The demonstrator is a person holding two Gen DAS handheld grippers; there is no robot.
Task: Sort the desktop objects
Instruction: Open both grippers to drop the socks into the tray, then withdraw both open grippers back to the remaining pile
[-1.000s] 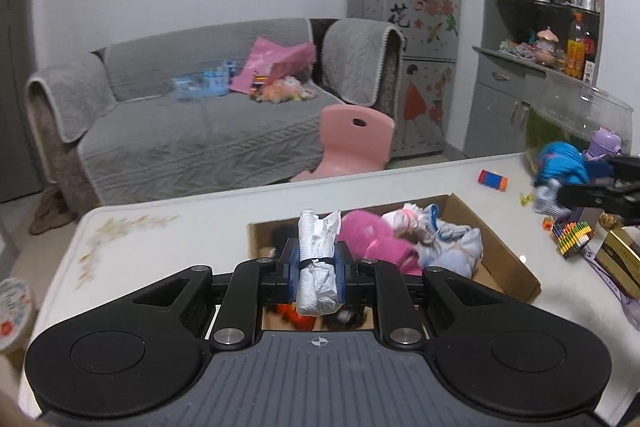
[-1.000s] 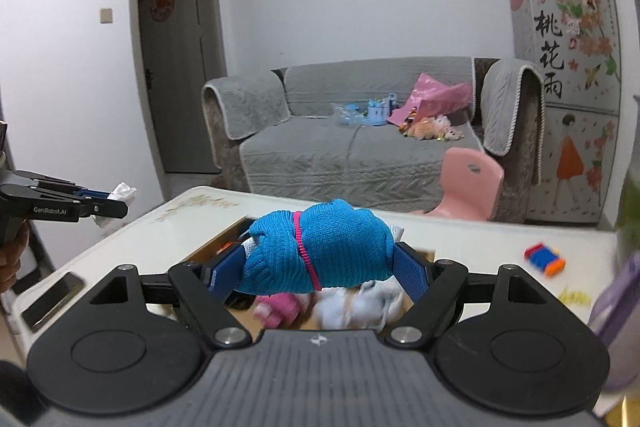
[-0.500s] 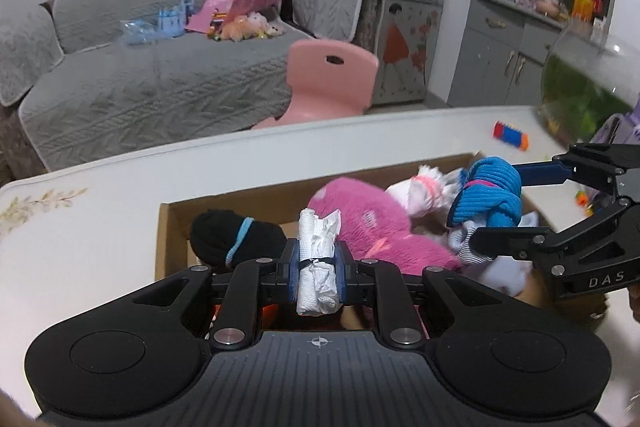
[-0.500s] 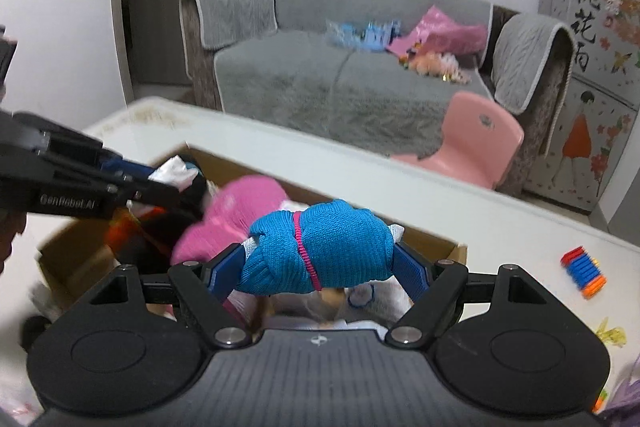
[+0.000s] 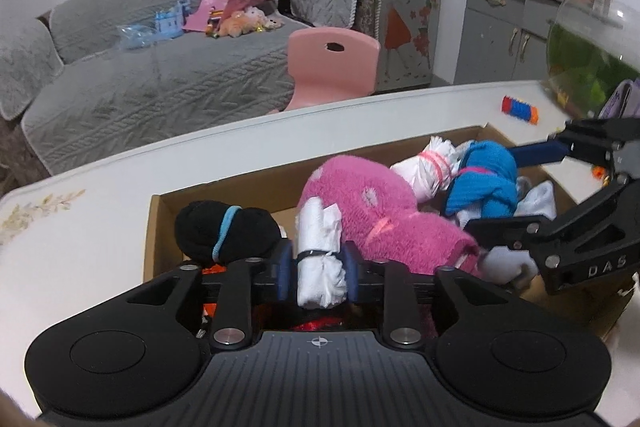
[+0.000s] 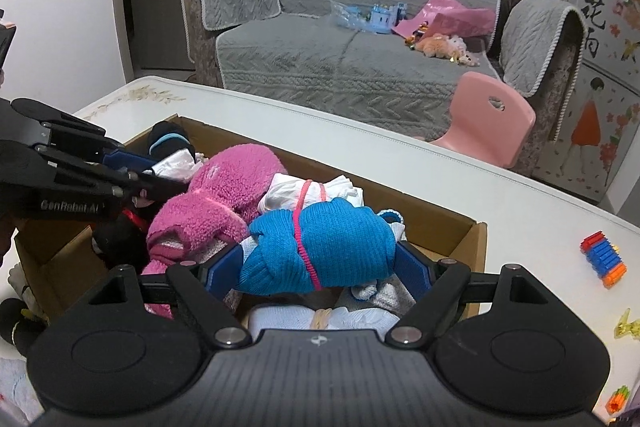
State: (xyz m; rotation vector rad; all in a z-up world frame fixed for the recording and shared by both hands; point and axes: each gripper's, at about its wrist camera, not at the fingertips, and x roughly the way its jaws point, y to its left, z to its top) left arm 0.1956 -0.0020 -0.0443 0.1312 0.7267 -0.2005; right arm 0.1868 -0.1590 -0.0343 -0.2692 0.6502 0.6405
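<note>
A cardboard box on the white table holds rolled socks and cloths: a black roll, a fluffy pink one and a white one tied with pink band. My left gripper is shut on a white rolled bundle held over the box's near left part. My right gripper is shut on a blue knitted roll, low over the box's right part; it also shows in the left wrist view.
A blue and orange toy block and a yellow clip lie on the table right of the box. A fish bowl stands at the far right. A pink chair and grey sofa are behind the table.
Both grippers have moved forward and down over the box with their bundles still held. The blue roll has sunk lower among the items in the box.
</note>
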